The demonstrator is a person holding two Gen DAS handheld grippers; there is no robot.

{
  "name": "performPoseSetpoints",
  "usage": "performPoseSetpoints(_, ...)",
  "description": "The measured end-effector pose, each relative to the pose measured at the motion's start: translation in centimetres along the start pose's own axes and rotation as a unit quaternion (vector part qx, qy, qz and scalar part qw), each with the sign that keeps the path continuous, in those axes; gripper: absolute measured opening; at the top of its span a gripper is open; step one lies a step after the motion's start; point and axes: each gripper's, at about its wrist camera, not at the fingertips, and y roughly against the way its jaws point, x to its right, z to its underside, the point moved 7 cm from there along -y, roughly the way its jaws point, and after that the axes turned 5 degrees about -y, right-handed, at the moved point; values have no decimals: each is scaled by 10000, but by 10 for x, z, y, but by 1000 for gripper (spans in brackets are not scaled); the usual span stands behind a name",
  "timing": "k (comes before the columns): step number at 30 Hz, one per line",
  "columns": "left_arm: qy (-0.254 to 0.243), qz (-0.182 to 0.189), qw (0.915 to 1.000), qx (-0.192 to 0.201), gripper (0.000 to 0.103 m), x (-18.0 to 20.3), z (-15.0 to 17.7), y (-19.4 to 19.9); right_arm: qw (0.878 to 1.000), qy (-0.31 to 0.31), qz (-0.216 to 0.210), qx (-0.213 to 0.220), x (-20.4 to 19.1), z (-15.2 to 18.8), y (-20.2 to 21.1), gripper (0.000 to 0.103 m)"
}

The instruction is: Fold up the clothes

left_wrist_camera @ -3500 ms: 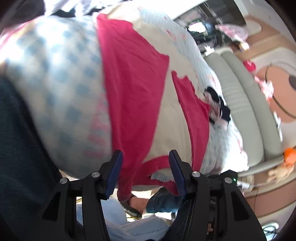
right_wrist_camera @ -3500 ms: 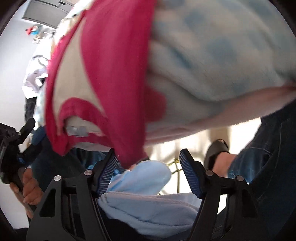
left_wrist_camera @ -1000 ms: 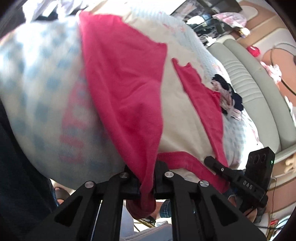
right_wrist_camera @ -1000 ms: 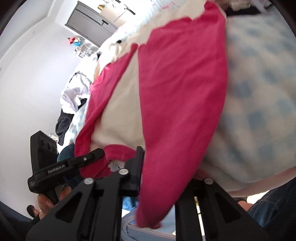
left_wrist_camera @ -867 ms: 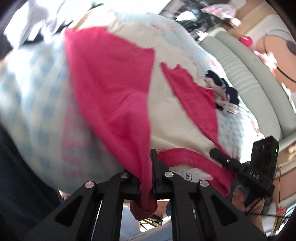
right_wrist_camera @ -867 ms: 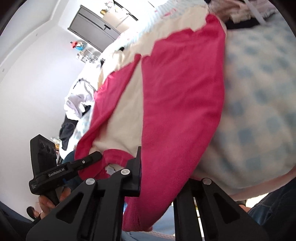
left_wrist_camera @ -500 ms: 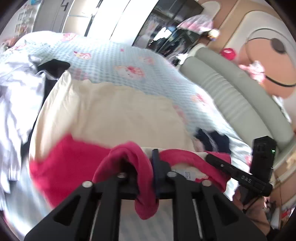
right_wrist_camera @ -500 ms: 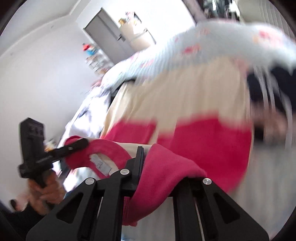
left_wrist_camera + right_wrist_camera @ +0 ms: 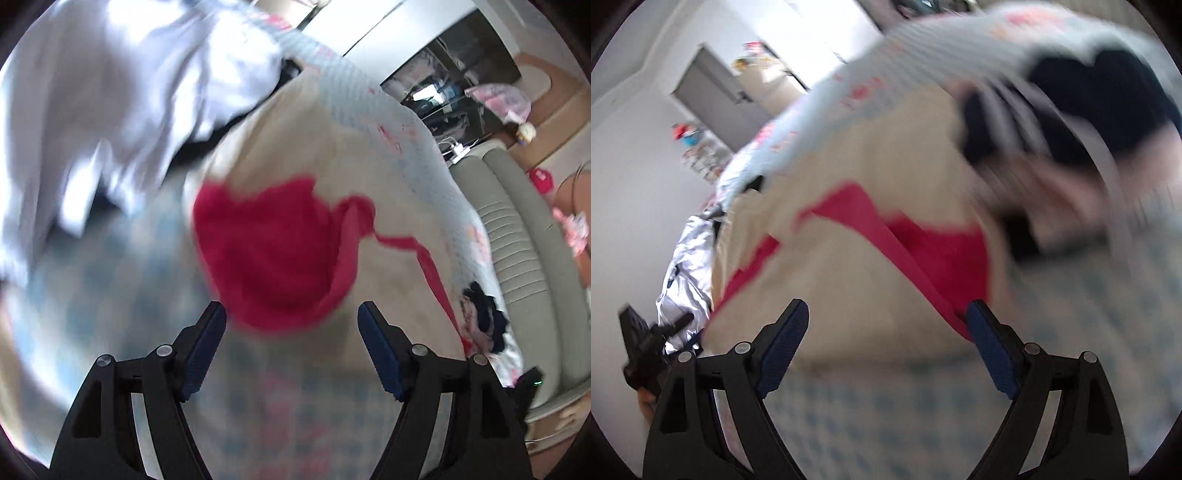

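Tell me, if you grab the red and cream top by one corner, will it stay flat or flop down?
The red and cream top would probably flop: it lies crumpled in soft folds on the checked blanket, with one red edge trailing loose. It looks thin, so it is likely light. It may slide a little when pushed, since nothing pins it; both grippers' fingers are opening, off the cloth.

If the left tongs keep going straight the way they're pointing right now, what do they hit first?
Most likely the red and cream garment lying on the checked blanket. The left tongs, jaws opening with nothing pinched, aim at its red folded part. The picture is blurred, so depth is uncertain.
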Motion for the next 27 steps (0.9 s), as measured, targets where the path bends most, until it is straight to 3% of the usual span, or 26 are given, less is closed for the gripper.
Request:
performPoseSetpoints(1,106,153,9998,-55,76,-2,9,-3,9998,-156,63,-65,13,9,0,89)
performPoseSetpoints(4,-49,140,9999,-86,76,1,16,-18,9995,-233,7,-213,21,21,-9,90)
performPoseSetpoints(7,-111,449,9988,139,75,16,0,-25,9997,-170,-69,-164,15,14,-22,91)
performPoseSetpoints(10,-165,234,9993,229,74,16,-20,-41,9991,-172,-367,89,3,-3,-29,81)
performPoseSetpoints(11,-149,66,9997,177,65,13,-24,-51,9989,-154,-360,242,1,-11,-34,76)
performPoseSetpoints(12,-41,-102,9999,60,55,7,-22,-61,9991,-104,-313,257,-1,-13,-39,56)
performPoseSetpoints(13,-33,-291,9996,-12,37,4,-21,-64,9994,-47,-264,236,-3,-13,-42,41)
performPoseSetpoints(14,-39,-447,9990,-63,25,3,-20,-65,9995,10,-215,215,-5,-13,-46,35)
performPoseSetpoints(16,-197,-413,9989,55,15,15,-23,-47,9997,124,-116,173,-9,-13,-54,20)
performPoseSetpoints(19,-525,-442,9975,153,11,33,-21,-18,9982,447,-81,392,-25,-15,-36,12)
performPoseSetpoints(23,-948,-392,9945,190,10,55,-9,22,9927,858,-204,817,-52,-11,18,10)
performPoseSetpoints(27,-848,-178,9961,151,10,55,23,67,9893,1097,-241,928,-60,14,61,10)
